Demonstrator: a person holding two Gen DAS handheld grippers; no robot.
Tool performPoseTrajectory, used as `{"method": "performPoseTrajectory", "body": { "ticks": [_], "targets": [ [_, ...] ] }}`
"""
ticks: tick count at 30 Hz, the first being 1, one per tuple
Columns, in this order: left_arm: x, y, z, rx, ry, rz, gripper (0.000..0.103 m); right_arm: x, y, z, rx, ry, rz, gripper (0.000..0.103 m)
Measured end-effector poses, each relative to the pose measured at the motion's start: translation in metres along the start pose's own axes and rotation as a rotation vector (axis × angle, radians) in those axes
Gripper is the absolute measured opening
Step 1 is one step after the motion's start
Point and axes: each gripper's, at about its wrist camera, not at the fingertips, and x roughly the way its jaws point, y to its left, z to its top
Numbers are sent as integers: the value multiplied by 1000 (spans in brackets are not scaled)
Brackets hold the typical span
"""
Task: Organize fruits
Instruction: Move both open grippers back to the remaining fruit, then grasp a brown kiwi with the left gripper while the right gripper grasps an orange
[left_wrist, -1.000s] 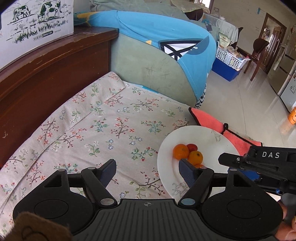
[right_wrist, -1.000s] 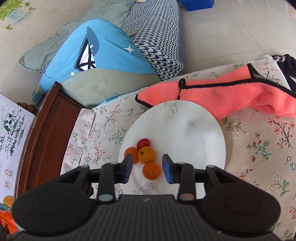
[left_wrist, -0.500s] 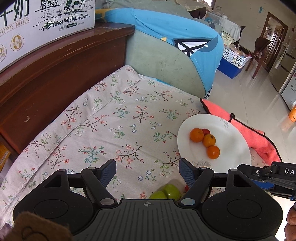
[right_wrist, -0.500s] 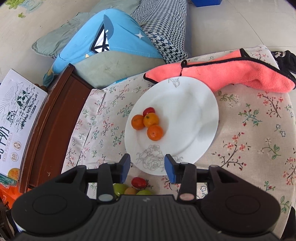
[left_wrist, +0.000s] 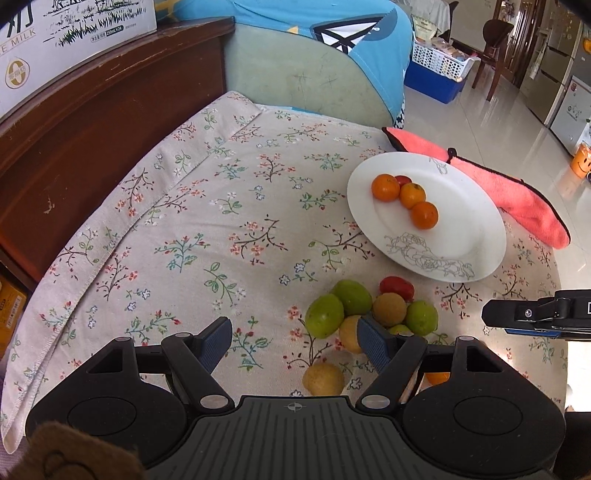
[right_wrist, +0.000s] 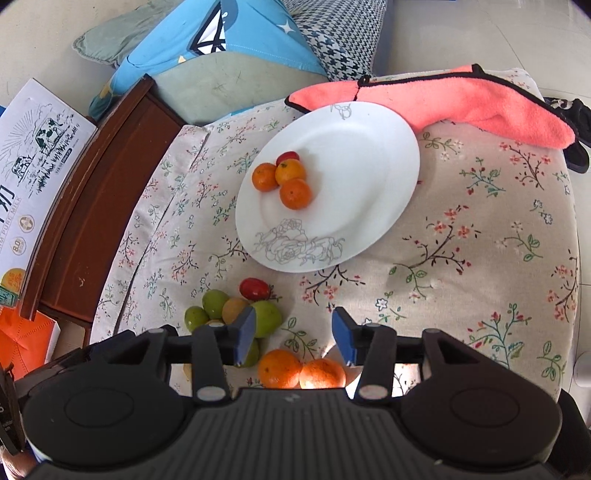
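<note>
Right gripper (right_wrist: 293, 338) with blue pads apart and widening, nothing pinched; two loose orange mandarins (right_wrist: 301, 371) on the floral tablecloth (right_wrist: 461, 236) just below the gap, near its close edge; left gripper (left_wrist: 293, 343) spread wide and empty, a pale yellow round fruit (left_wrist: 323, 378) under the gap. Beyond the fingertips, a heap of green, tan and red fruits (left_wrist: 369, 306), touching one another, beside the left gripper's right finger; farther on, a white round plate with a drawn rose (right_wrist: 369, 147) holding three mandarins and a red fruit (right_wrist: 284, 177) near its left rim; at the cloth's far edge, a coral fleece cloth with black trim (right_wrist: 461, 103) touching the plate.
</note>
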Motion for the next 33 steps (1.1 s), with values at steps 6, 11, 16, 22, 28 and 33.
{"method": "performPoseTrajectory", "body": {
  "ticks": [6, 11, 16, 22, 28, 33],
  "targets": [
    [3, -2, -16, 38, 32, -6, 76, 4, -3, -17, -43, 54, -33, 50],
    [7, -4, -27, 77, 56, -8, 76, 8, -4, -26, -76, 85, -56, 50],
    [14, -4, -31, 95, 73, -3, 76, 12, -1, -30, -114, 88, -92, 50],
    [18, -8, -35, 124, 77, -1, 76, 17, 4, -34, -157, 92, -126, 50],
    [23, -10, -38, 148, 63, 23, 76, 20, 11, -37, -209, 85, -151, 50],
    [25, -10, -38, 147, 41, 28, 75, 21, 15, -38, -243, 83, -166, 50]
  ]
}}
